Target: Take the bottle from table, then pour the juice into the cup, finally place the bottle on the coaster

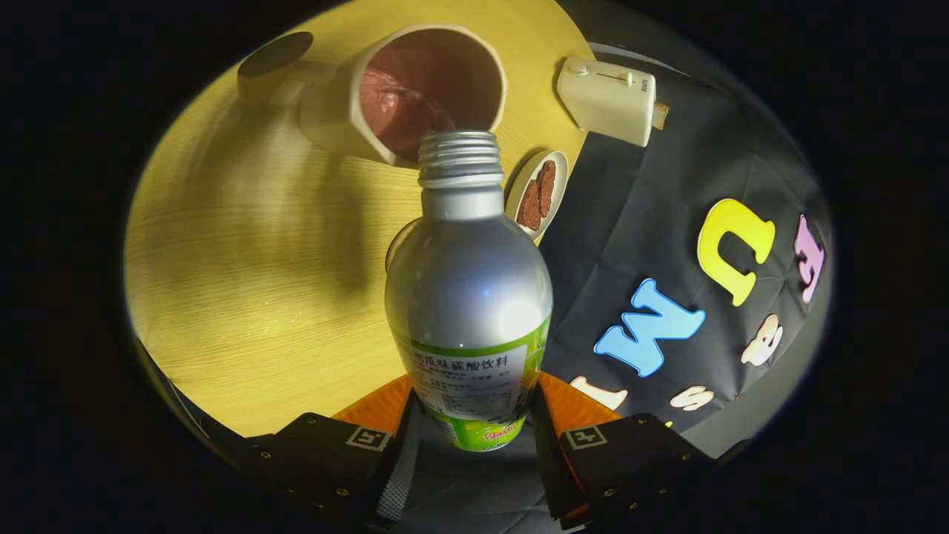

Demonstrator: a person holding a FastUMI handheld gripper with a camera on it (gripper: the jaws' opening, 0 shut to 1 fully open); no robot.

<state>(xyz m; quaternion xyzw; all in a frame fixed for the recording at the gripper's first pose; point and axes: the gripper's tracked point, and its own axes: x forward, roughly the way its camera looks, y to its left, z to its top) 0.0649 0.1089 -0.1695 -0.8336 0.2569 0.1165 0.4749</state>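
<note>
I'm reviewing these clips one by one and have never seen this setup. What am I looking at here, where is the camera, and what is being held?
The camera rides on a hand-held two-finger gripper and looks forward along its fingers. Both fingers press on a silver bottle with a green label; its cap is off. The bottle's open mouth points at a cream cup with dark red liquid inside, so this looks like the pouring step. Everything appears tilted because the gripper is tipped. On the wooden table there are also a small dish holding brown pieces, a dark round coaster beyond the cup, and a cream appliance at the table's edge.
</note>
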